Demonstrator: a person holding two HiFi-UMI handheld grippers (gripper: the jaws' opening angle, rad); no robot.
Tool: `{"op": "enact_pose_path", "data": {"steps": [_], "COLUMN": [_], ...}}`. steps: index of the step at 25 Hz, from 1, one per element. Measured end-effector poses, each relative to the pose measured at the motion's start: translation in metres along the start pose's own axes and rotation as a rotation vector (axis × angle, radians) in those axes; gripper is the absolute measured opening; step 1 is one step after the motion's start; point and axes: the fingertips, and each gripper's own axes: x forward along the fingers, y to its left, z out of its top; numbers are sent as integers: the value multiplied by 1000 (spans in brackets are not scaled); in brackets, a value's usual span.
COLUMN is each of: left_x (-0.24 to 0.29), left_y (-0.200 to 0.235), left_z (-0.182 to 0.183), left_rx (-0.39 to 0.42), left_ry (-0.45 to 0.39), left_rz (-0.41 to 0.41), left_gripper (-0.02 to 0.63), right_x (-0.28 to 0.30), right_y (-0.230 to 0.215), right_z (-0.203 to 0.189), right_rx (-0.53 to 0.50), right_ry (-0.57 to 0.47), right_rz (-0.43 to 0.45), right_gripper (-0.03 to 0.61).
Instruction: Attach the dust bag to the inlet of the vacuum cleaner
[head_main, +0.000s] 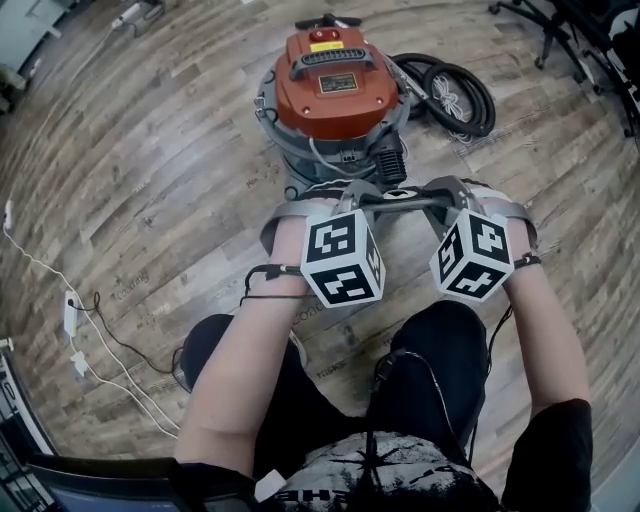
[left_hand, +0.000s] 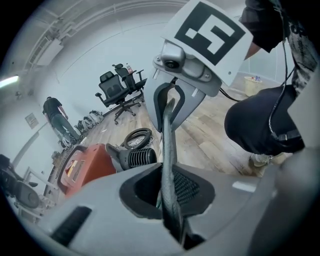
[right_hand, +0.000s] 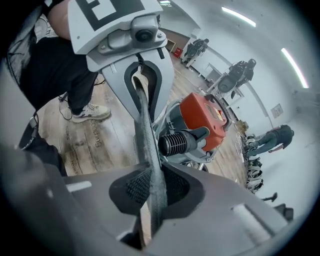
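The vacuum cleaner (head_main: 335, 85) has a red lid on a grey drum and stands on the wood floor ahead of me. A black ribbed inlet stub (head_main: 392, 160) juts from its near side, also seen as the inlet stub (left_hand: 137, 159) and the inlet stub (right_hand: 177, 142). The dust bag (head_main: 405, 200) shows as a thin grey strip, stretched edge-on between both grippers just in front of that stub. My left gripper (head_main: 352, 198) is shut on the bag's edge (left_hand: 167, 150). My right gripper (head_main: 452, 195) is shut on the other edge (right_hand: 147, 145). The bag's body is hidden.
A coiled black hose (head_main: 455, 95) lies to the right of the vacuum. A white power strip with cables (head_main: 72, 310) lies on the floor at left. Office chairs (head_main: 560, 25) stand at the far right. My knees (head_main: 430, 340) are just below the grippers. People (right_hand: 272, 137) stand far off.
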Motion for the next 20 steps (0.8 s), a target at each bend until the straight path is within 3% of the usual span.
{"op": "enact_pose_path", "data": {"steps": [12, 20], "left_x": [18, 27], "left_y": [10, 17], "left_z": [-12, -9], "left_rx": [-107, -81], "left_ry": [5, 33], "left_rz": [-2, 65], "left_gripper": [26, 26], "right_x": [16, 34], "right_y": [-11, -19], "right_z": [1, -9], "right_rx": [-46, -10], "right_ry": [54, 35], "right_rz": [9, 14], "right_gripper": [41, 41]}}
